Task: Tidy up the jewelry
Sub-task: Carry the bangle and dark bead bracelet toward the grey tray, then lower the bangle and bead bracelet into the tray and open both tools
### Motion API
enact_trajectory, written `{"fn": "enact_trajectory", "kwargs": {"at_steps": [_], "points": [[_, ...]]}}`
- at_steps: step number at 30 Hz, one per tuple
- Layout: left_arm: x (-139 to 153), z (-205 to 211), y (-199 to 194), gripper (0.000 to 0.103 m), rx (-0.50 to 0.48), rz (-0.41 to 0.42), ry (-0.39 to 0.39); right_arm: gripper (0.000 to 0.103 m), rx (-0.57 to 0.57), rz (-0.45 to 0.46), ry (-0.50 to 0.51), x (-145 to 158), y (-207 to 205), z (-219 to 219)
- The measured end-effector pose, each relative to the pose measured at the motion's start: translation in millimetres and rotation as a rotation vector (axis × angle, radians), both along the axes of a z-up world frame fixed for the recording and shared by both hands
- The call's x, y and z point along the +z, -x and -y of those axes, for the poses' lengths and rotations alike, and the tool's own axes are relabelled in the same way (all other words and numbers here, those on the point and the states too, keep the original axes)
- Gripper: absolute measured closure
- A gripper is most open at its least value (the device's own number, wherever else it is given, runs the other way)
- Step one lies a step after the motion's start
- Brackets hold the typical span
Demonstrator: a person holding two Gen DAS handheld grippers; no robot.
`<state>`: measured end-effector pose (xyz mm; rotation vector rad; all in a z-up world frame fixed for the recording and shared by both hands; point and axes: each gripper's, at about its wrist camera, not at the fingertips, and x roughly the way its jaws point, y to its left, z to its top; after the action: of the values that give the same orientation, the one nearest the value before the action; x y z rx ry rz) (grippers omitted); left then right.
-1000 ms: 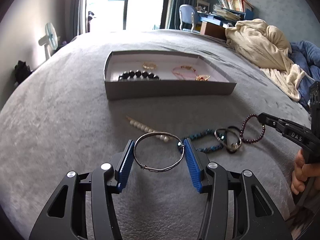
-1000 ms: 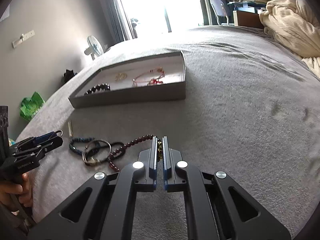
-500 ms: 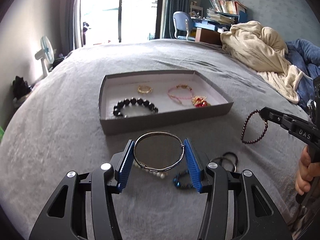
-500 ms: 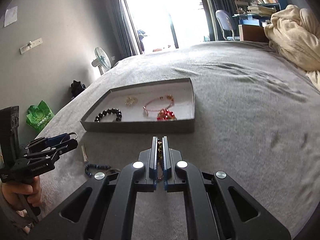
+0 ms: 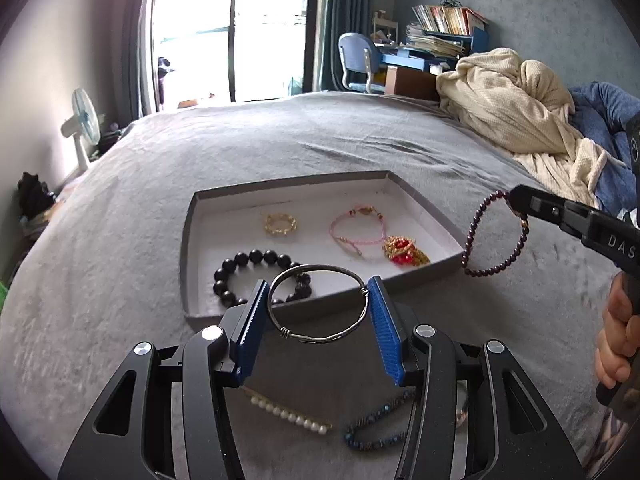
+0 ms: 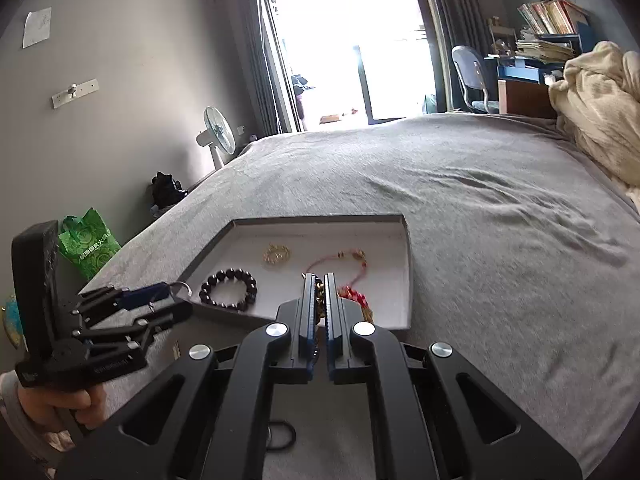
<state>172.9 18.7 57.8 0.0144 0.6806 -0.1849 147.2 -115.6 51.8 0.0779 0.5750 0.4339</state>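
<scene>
A big grey bed (image 5: pixel 160 184) fills the room, with a cream blanket (image 5: pixel 516 116) heaped at its far right edge. A flat grey tray (image 5: pixel 186 240) sits in the middle of the bed. Inside it lie a black bead bracelet (image 5: pixel 248 264) at the near left corner, a small gold ring bracelet (image 5: pixel 280 224) behind it, a pink cord bracelet (image 5: pixel 358 228) and a red and gold charm (image 5: pixel 404 250) toward the right.

The left gripper (image 5: pixel 318 308) squeezes a thin silver bangle (image 5: pixel 316 302) between its blue pads, held up over the tray's near edge. The right gripper (image 6: pixel 319 304) is pinched tight on a dark red bead bracelet (image 5: pixel 494 236), which hangs by the tray's right edge.

On the bed near the front edge lie a pearl clip (image 5: pixel 290 414) and a blue bead bracelet (image 5: pixel 376 426).
</scene>
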Motion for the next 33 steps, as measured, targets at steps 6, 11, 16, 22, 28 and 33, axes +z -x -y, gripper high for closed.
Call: {"fn": "enact_trajectory", "kwargs": {"at_steps": [6,11,16,22,28,33], "points": [[-2.1,1.6,-17.0,0.052,-0.006,-0.006,-0.010,0.099,0.018,-0.001,0.018,-0.2,-18.2,-13.6],[-2.0,-1.6,-34.2,0.052,-0.009,0.000,-0.026,0.099,0.024,-0.022,0.026,-5.9,-36.2,-23.7],[-4.2,-5.7,-56.6,0.052,0.006,-0.022,-0.021,0.099,0.031,-0.037,0.031,-10.0,-57.3,-32.5],[-12.3,-1.6,-85.0,0.052,0.013,-0.060,-0.025,0.099,0.047,-0.090,0.053,-29.6,-85.6,-49.4],[-33.0,2.6,-104.4,0.052,0.015,-0.109,-0.039,0.099,0.033,-0.152,0.110,-63.5,-106.6,-54.2],[-49.2,-1.0,-110.0,0.052,0.023,-0.147,-0.040,0.099,0.013,-0.183,0.140,-82.8,-117.6,-49.8]]}}
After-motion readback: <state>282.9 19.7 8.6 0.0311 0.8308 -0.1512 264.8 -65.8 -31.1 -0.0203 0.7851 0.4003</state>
